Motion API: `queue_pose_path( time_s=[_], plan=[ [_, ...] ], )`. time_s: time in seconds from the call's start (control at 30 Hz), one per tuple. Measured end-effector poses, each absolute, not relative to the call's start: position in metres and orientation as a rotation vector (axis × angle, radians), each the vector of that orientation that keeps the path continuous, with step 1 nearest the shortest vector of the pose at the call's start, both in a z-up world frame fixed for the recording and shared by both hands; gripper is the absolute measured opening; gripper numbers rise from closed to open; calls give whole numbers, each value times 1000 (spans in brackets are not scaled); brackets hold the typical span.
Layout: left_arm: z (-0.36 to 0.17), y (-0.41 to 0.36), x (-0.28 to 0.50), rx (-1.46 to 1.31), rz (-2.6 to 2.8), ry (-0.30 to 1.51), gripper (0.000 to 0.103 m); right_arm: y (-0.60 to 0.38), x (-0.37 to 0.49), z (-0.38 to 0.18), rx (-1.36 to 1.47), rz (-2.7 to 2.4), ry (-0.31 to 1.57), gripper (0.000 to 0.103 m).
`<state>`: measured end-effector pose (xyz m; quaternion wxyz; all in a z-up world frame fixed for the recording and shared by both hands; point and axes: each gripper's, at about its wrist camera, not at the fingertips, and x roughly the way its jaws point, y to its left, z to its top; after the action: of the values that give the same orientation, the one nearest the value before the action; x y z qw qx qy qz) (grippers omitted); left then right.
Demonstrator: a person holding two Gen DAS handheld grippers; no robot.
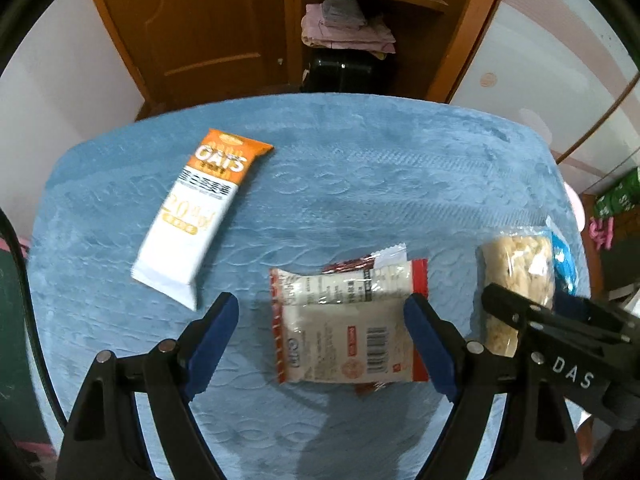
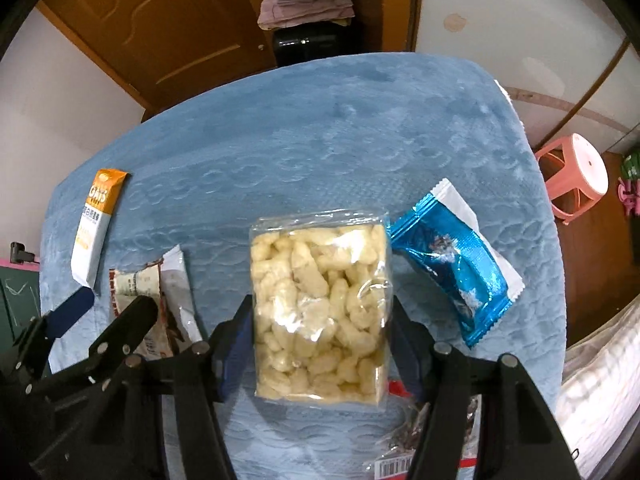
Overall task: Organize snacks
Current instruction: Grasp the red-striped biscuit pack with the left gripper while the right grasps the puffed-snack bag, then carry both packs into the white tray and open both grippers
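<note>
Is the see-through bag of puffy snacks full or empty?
Full. The clear bag is packed edge to edge with pale puffed pieces, lying flat on the blue blanket.

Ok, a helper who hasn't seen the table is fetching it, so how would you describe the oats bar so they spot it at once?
Start at the blue cloth-covered table and go to its far left part, away from the cluster of other packets. The oats bar lies flat and alone there. It is the only long, narrow wrapper, white with an orange end reading OATS, unlike the red-edged packet and the clear bag of puffs.
</note>
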<state>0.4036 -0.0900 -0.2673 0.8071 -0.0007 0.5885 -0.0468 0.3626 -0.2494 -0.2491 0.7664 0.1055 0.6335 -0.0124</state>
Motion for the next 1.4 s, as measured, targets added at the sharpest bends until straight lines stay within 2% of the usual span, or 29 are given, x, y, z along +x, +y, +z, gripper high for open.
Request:
queue_pose_path(
  time_s=[0.3, 0.47, 0.5, 0.57, 0.63, 0.8, 1.03, 1.27, 1.4],
  plan=[
    [-293, -77, 412, -165, -164, 1320, 86, -252, 364, -254, 274, -17, 1371, 62],
    [-295, -81, 407, -136, -173, 1299, 85, -258, 366, -256, 286, -10, 1368, 62],
    [-294, -82, 406, -128, -175, 1294, 82, -259, 364, -254, 285, -9, 1366, 62],
    [-290, -88, 400, -111, -205, 1282, 58, -259, 365, -254, 279, -11, 1366, 62],
    [-286, -95, 397, -113, -231, 1282, 46, -259, 364, -253, 265, -16, 1362, 62],
    [-272, -101, 386, -72, -205, 1246, 46, -251, 360, -249, 256, -28, 1352, 62],
    [-210, -77, 363, -40, -206, 1174, 46, -235, 341, -212, 227, 24, 1291, 62],
    [-119, -49, 306, 10, -235, 1077, 46, -223, 289, -126, 205, 118, 1166, 62],
    [-76, -39, 256, 19, -267, 1036, 46, -217, 230, -82, 174, 165, 1104, 62]
  ],
)
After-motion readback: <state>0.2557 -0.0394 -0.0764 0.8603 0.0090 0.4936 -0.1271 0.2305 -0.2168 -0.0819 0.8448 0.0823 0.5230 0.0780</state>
